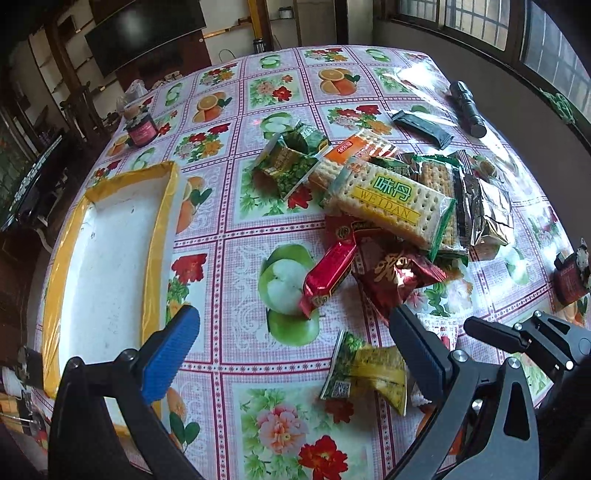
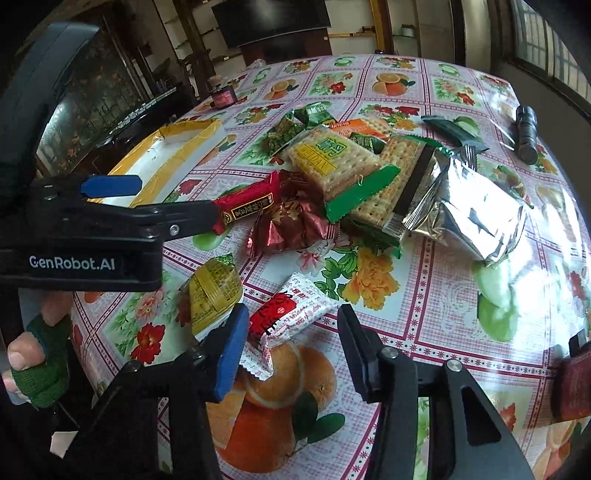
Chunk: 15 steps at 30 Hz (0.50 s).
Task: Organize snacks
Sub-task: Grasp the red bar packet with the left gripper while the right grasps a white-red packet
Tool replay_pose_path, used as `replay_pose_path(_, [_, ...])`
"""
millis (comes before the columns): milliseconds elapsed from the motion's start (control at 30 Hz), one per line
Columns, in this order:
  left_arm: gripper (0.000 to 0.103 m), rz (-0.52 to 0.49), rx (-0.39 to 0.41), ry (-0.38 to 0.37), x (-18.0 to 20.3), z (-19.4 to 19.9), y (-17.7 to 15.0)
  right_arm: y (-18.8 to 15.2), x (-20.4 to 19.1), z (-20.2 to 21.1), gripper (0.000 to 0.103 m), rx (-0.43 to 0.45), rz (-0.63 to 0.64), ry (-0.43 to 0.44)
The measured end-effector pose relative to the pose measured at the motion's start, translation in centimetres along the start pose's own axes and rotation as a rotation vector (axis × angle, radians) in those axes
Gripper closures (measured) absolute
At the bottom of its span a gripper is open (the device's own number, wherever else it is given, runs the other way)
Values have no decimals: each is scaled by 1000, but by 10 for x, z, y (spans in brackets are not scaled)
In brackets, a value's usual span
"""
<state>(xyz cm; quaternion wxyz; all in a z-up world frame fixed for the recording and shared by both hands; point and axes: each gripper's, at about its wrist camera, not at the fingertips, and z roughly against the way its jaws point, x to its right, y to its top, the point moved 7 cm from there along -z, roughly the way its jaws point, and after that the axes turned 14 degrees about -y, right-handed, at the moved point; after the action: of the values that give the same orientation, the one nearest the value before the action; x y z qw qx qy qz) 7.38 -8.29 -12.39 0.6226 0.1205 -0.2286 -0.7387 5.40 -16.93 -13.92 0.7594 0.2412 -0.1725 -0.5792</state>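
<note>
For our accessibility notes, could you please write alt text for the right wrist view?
The right gripper hovers with jaws apart around one end of a white-and-red snack packet on a fruit-patterned tablecloth. Behind lies a heap of cracker packs and a silver foil bag; the left gripper reaches in beside a yellow-rimmed tray.

The table [image 1: 280,229] carries a glossy oilcloth printed in squares of fruit and flowers, with daylight glare at 1 o'clock. Barred windows [image 1: 480,22] with dark frames run along the wall at 1 to 2 o'clock. A dark flat screen [image 1: 144,33] hangs on the wall at 11 o'clock, with dark wooden shelving [image 1: 55,59] beside it at 10 o'clock. A yellow upright post [image 1: 255,18] stands at 12 o'clock against a pale wall [image 1: 317,18].
</note>
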Motion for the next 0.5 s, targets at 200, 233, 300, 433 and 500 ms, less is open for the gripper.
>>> replay_pose_path(200, [2,-34,-53,7,-3,-33,14,-1,3,0,72,5,-8,22])
replay_pose_path(233, [4,-31,-57,-1,-5,-37,14,-1,6,1,77,7,-12,19])
replay_pose_path(300, [16,-16,-70,-20,-8,-44,14,0,11,1,78,6,-27,28])
replay_pose_path(433, [42,17,-107,-76,-11,-54,9,5,12,-4,78,0,-56,59])
replay_pose_path(500, [47,24,-104,-82,-10,-54,7,8,10,-7,78,-6,-68,63])
